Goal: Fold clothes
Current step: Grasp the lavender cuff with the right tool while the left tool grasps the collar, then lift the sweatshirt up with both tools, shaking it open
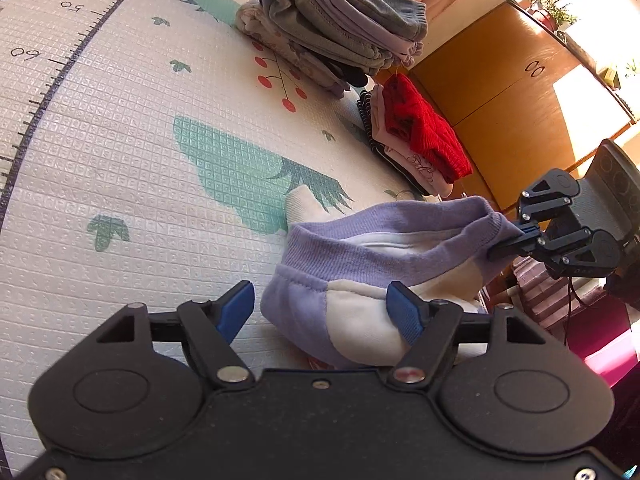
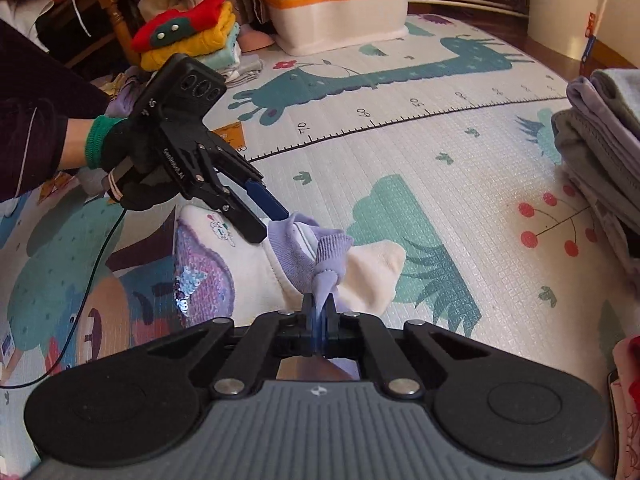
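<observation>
A lilac and cream sweatshirt lies bunched on the play mat. In the left wrist view my left gripper stands open, its blue pads wide apart; the right pad rests against the cloth and the left pad is clear of it. My right gripper is shut on the lilac ribbed edge and lifts it. In the right wrist view the right gripper pinches a twisted lilac fold of the sweatshirt. A gloved hand holds the left gripper at the garment's far edge.
A tall stack of folded grey and lilac clothes sits on the mat, with a red knit on a pink pile beside it. A yellow and red pile, a white and orange potty and a white bucket stand further off.
</observation>
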